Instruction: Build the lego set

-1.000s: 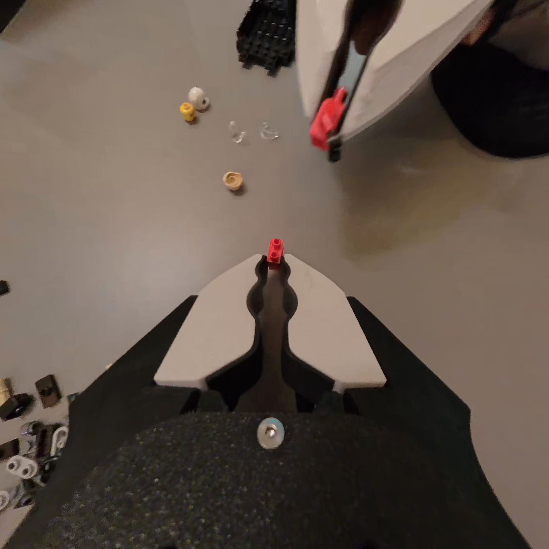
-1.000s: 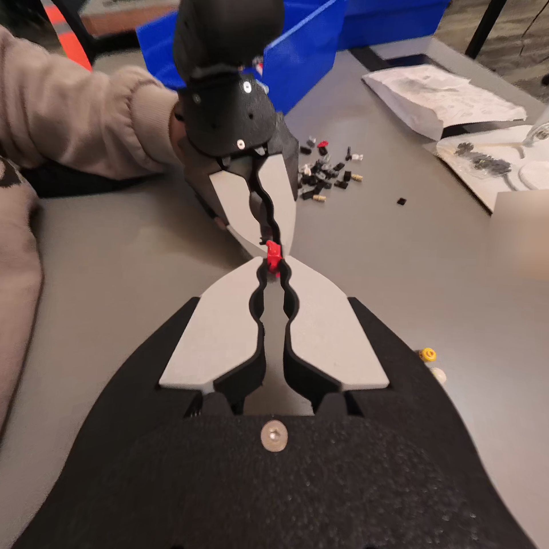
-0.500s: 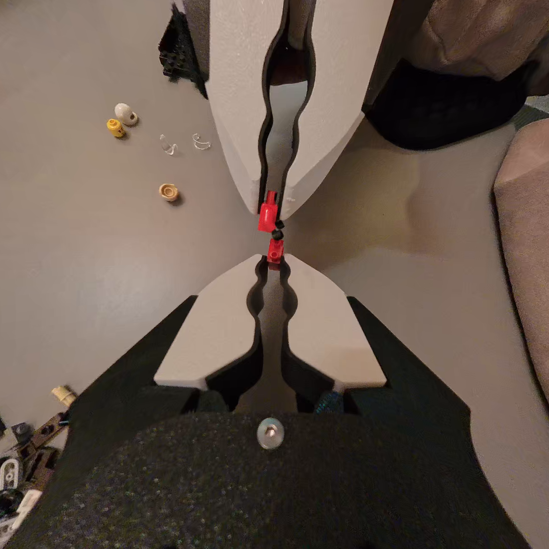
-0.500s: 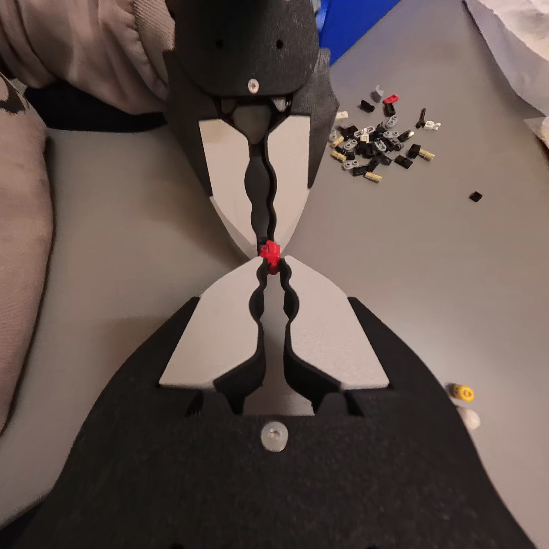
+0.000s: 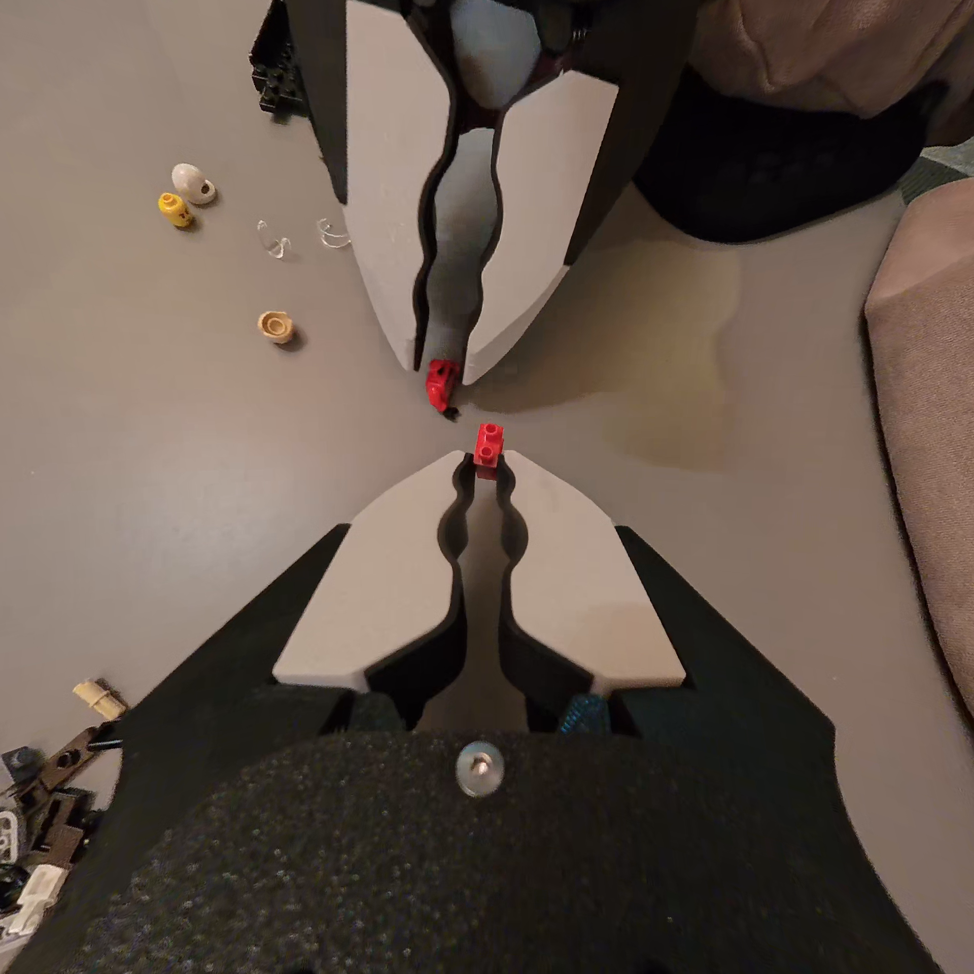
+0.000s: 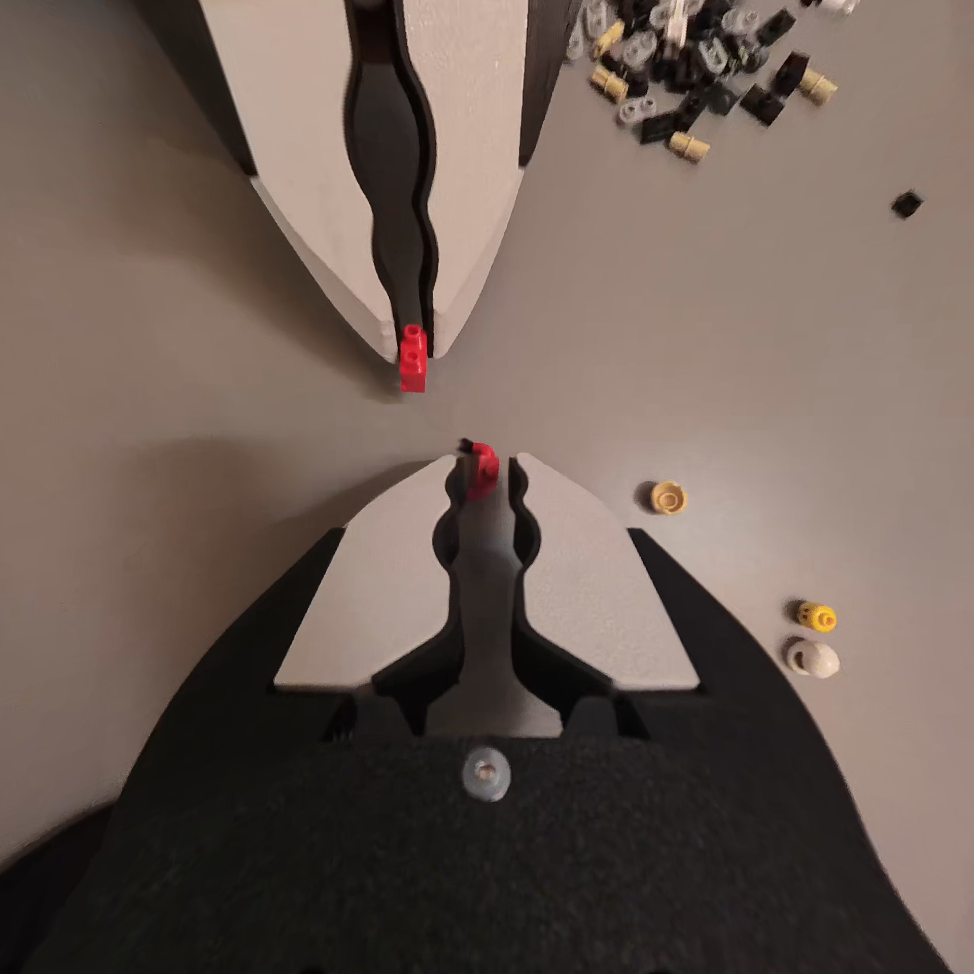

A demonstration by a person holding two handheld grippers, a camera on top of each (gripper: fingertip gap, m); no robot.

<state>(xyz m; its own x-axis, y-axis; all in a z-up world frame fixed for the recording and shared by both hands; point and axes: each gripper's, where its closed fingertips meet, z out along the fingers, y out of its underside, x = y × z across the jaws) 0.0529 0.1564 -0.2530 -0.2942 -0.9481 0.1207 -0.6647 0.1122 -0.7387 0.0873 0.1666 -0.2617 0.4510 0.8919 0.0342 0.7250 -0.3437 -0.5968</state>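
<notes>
Left gripper (image 5: 489, 457): closed on red studded brick (image 5: 489, 447), frame centre. Right gripper (image 6: 484, 463): slightly parted, red clip piece (image 6: 480, 470) against one finger, grip uncertain. Pieces apart, unjoined. Loose parts pile (image 6: 701, 68) upper right: most assembly apparently remaining.

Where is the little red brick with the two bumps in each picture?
Left wrist view: the red brick sits just above the middle, pinched at the tips of the near fingers.
Right wrist view: it is above the middle, a bit left, at the tips of the far fingers reaching down from the top.
Shared landmark: the tan round piece, left of the fingers in the left wrist view, right of them in the other.
</notes>
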